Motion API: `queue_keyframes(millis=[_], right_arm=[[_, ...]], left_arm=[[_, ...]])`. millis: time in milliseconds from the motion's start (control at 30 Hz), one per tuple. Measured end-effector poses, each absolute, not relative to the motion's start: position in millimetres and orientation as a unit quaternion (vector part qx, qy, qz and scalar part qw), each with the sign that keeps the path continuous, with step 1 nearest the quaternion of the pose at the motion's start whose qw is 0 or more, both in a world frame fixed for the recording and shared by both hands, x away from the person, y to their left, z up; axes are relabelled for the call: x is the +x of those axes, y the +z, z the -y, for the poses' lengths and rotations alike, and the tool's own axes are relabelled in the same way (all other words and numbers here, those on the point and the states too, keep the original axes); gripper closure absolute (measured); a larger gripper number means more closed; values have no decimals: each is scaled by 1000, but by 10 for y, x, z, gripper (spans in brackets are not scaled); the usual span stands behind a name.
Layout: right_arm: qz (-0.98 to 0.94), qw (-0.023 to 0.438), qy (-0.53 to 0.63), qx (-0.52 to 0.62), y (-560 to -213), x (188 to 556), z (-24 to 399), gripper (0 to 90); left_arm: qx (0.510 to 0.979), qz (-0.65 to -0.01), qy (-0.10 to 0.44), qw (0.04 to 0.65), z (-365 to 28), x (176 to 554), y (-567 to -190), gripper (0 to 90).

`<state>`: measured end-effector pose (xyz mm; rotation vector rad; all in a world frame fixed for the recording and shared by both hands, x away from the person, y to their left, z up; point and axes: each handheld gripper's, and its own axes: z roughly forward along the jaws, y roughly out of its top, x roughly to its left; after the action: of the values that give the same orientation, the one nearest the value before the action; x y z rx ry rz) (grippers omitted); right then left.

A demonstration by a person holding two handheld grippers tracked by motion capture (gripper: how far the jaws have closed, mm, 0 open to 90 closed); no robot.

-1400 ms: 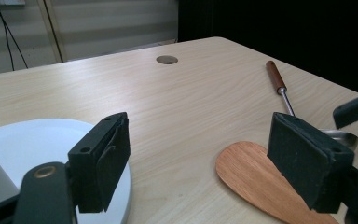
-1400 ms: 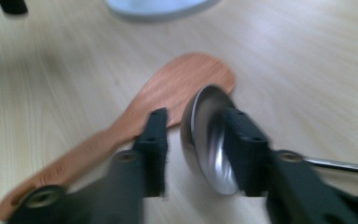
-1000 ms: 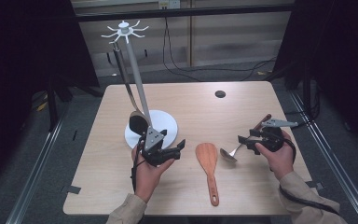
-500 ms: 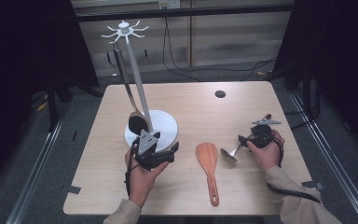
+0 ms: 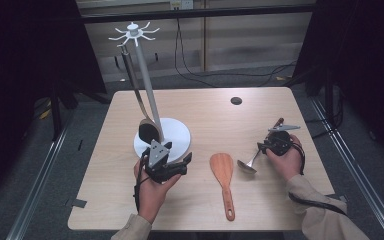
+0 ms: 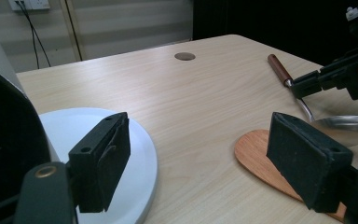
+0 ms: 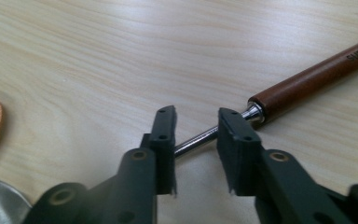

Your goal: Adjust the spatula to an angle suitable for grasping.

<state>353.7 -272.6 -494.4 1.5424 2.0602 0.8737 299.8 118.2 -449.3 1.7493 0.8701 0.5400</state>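
A pale wooden table stands in a dark room, with a white utensil stand at nine o'clock of centre, where the left gripper rests with its jaws wide and empty. A wooden spatula lies at six o'clock. At four o'clock the right gripper has just been closing its jaws astride the steel shank of the ladle, near the brown handle, with gaps showing either side; I judge it best to finish squarely, pads low.

I'm in a lab: 1 bare wooden table fenced by black curtains, metal floor rails, loose cables under a wall socket.
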Motion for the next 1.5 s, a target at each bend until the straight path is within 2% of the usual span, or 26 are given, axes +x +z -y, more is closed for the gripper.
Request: queue_keyframes(millis=[67, 100, 167, 200, 300, 367, 400, 500, 567, 633, 733, 767, 800, 867, 933, 1067, 1133, 1233, 1267, 1333, 1500], right_arm=[[-730, 205, 317, 570, -4944, 3532, 2727, 702], [-726, 206, 319, 574, -4953, 3529, 2726, 657], [-711, 198, 305, 602, -5004, 3527, 2710, 470], [-707, 208, 302, 605, -5024, 3521, 2704, 445], [-722, 225, 293, 585, -5044, 3538, 2675, 428], [-725, 221, 296, 581, -5043, 3556, 2681, 436], [-726, 218, 296, 581, -5038, 3563, 2683, 456], [-732, 199, 317, 570, -4981, 3580, 2698, 669], [-748, 203, 311, 550, -4943, 3583, 2660, 742], [-762, 200, 309, 533, -4891, 3566, 2628, 900], [-765, 168, 325, 531, -4935, 3571, 2611, 891], [-765, 169, 313, 537, -4954, 3567, 2589, 767], [-762, 175, 308, 542, -4995, 3560, 2544, 701], [-761, 168, 313, 542, -4989, 3558, 2520, 701], [-752, 174, 337, 538, -4939, 3544, 2523, 610], [-702, 237, 315, 593, -4841, 3505, 2687, 411], [-676, 244, 301, 628, -4859, 3482, 2803, 371], [-692, 204, 289, 630, -4973, 3498, 2856, 420], [-693, 209, 279, 631, -5001, 3501, 2847, 436], [-706, 218, 267, 618, -4995, 3517, 2835, 570], [-725, 199, 283, 595, -4986, 3550, 2778, 624]], left_arm=[[738, -361, 229, 523, -1182, 3000, -4497, 214], [738, -362, 229, 521, -1174, 2995, -4496, 214], [739, -360, 229, 522, -1171, 2992, -4488, 214], [738, -359, 228, 524, -1173, 2993, -4485, 214], [735, -360, 228, 528, -1186, 2999, -4478, 214], [736, -361, 228, 526, -1199, 3001, -4484, 214], [735, -364, 230, 524, -1203, 2997, -4485, 214], [736, -361, 231, 523, -1214, 2992, -4481, 214], [735, -361, 229, 526, -1210, 2987, -4474, 214], [735, -360, 229, 527, -1210, 2983, -4470, 214], [735, -361, 231, 525, -1209, 2981, -4469, 214], [736, -361, 231, 524, -1210, 2982, -4463, 214], [734, -361, 232, 526, -1209, 2982, -4459, 214], [730, -364, 233, 529, -1221, 2983, -4443, 214], [731, -364, 235, 527, -1239, 2991, -4440, 214], [731, -365, 232, 528, -1254, 2995, -4454, 214], [731, -364, 232, 528, -1255, 2993, -4449, 214], [730, -364, 235, 529, -1248, 2993, -4435, 214], [730, -364, 233, 530, -1243, 2993, -4431, 214], [730, -362, 235, 530, -1239, 2994, -4425, 214], [730, -365, 233, 529, -1236, 3001, -4452, 215]])
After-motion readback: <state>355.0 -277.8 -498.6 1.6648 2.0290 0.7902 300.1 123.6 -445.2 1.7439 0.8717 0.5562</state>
